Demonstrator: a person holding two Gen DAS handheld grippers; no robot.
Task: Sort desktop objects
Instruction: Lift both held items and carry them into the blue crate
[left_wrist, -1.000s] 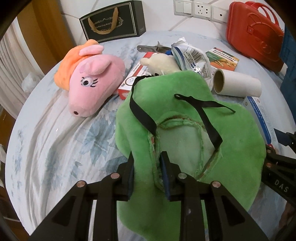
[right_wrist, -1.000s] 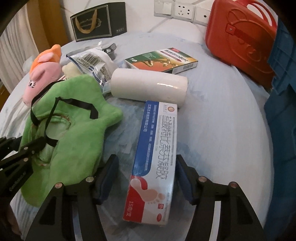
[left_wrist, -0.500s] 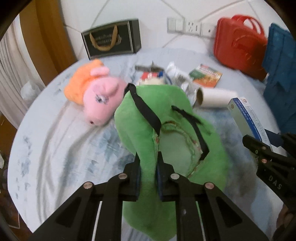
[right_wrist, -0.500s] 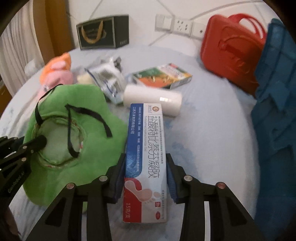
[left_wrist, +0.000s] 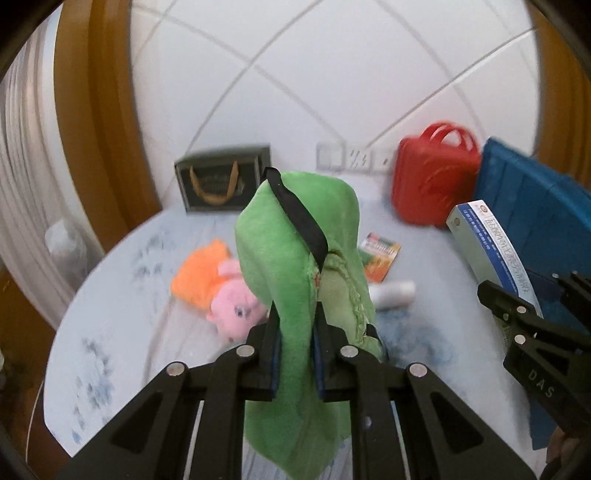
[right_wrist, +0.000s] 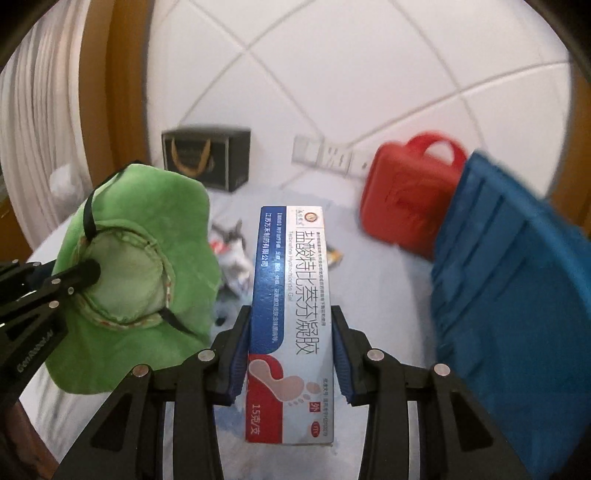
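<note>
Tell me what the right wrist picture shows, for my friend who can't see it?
The right gripper holds a blue and white box up above the table. On the left, the other gripper grips a green plush; a red case and blue bin are on the right.

Plush toy (left_wrist: 225, 291) lies on the table (left_wrist: 122, 332), left of the roll (left_wrist: 393, 293). Gift bag (left_wrist: 221, 181) stands behind, against the wall; case (left_wrist: 432, 184) at right rear.

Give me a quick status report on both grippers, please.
Left gripper shut on green plush cover, lifted off table. Right gripper shut on ointment box, also aloft. Nothing obstructing either.
</note>
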